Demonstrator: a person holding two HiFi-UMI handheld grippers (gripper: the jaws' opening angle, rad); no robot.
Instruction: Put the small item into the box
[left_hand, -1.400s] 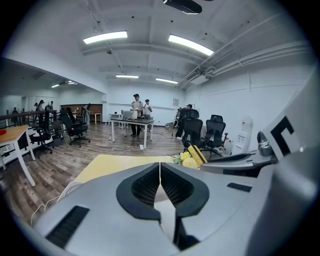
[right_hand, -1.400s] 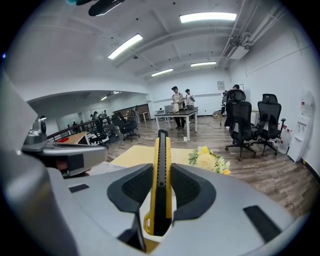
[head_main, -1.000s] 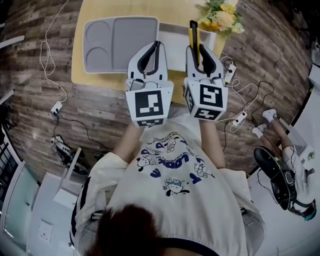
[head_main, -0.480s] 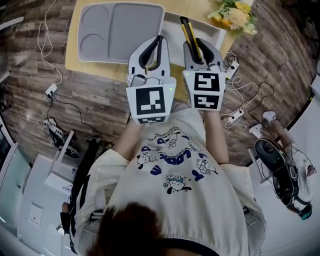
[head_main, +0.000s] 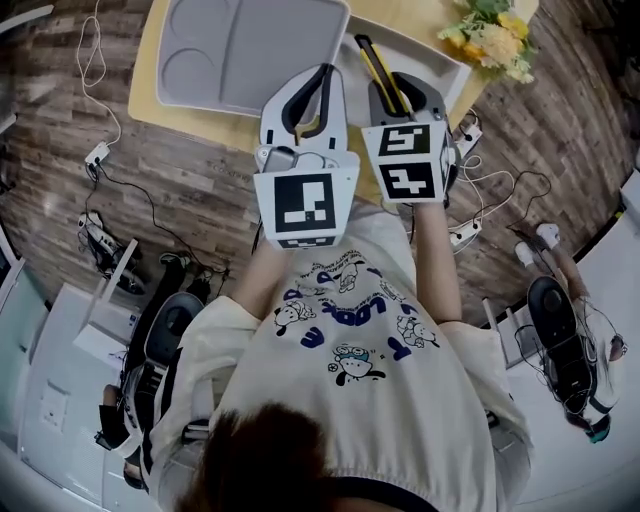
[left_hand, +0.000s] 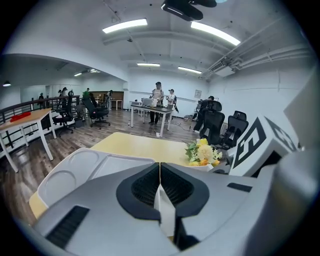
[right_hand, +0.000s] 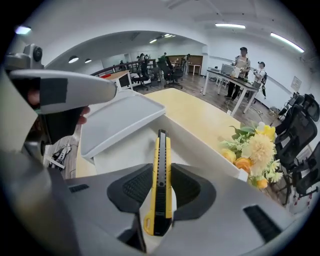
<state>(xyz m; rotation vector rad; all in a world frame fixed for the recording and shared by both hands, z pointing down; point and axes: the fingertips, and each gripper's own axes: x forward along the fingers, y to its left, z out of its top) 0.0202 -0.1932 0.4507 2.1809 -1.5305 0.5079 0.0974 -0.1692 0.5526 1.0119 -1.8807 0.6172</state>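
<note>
Tray: I see a gray tray at the left of the yellow table;
Left gripper: my left gripper has its jaws pressed together with nothing in them; it hangs over the tray's right end;
Right gripper: my right gripper pinches the yellow knife;
Knife: it points forward over the white box (the box sits just right of the tray);
Flowers: yellow flowers sit by the box, far right.

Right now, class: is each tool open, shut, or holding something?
Left tool: shut, nothing between its jaws.
Right tool: shut on the yellow utility knife.
</note>
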